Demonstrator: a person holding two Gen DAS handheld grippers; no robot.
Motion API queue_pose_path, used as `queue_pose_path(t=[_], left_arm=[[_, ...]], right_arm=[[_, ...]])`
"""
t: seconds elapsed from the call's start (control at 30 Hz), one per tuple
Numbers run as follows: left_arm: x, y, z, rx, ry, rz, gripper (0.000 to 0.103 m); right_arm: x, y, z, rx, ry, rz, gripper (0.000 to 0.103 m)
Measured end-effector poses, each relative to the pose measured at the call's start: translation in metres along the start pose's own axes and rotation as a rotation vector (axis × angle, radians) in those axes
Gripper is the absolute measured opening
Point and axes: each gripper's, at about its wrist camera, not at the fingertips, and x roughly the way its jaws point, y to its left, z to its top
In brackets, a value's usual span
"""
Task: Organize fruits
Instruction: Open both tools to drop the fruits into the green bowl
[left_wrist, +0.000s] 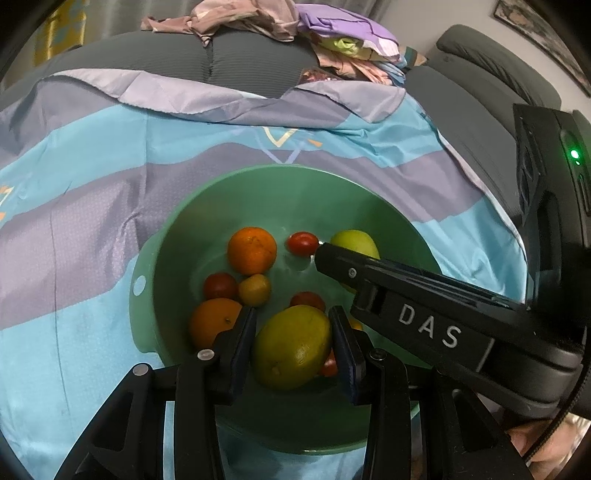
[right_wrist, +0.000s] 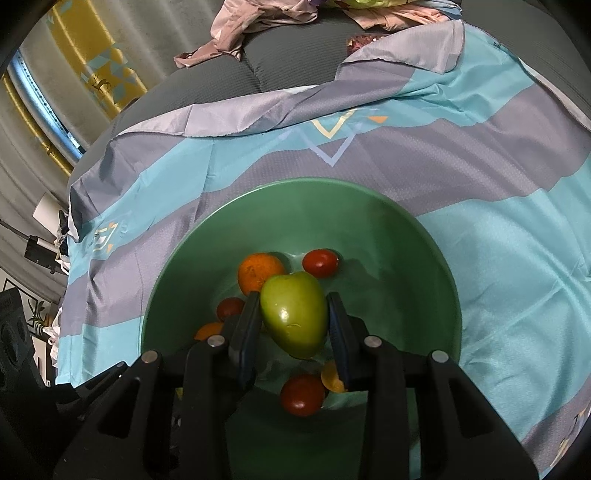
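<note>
Over the green basin (left_wrist: 147, 266) on the striped blue-and-lilac sheet (left_wrist: 92, 206), the left gripper (left_wrist: 293, 347) has its pads pressed on a yellow-green lemon (left_wrist: 291, 347), which hides most of a red fruit behind its right finger. One orange (left_wrist: 210, 325) is half covered by the left finger. Further right, the right gripper (right_wrist: 293, 325) clamps a green apple (right_wrist: 293, 317) above the basin; a small yellow fruit (right_wrist: 330, 376) and another orange (right_wrist: 208, 330) peek out, mostly blocked by its fingers.
</note>
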Motion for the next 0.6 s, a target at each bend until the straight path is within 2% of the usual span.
queue_pose_path(t=[0.13, 0.2, 0.27, 0.37, 0.6], left_arm=[[-0.009, -0.003, 0.001, 0.018, -0.016, 0.004, 0.041], [-0.014, -0.005, 0.001, 0.023, -0.03, 0.008, 0.051], [-0.022, -0.007, 0.002, 0.03, -0.053, 0.017, 0.055], [-0.036, -0.007, 0.002, 0.038, -0.085, 0.028, 0.065], [-0.058, -0.007, 0.002, 0.042, -0.143, 0.075, 0.066]], right_arm=[[-0.004, 0.0, 0.001, 0.005, -0.016, 0.019, 0.045], [-0.009, 0.002, 0.0, 0.0, -0.034, 0.016, 0.054], [-0.015, 0.003, 0.001, -0.001, -0.053, 0.005, 0.059], [-0.023, 0.001, 0.001, 0.014, -0.079, 0.015, 0.06], [-0.045, 0.004, 0.0, 0.01, -0.143, 0.012, 0.066]])
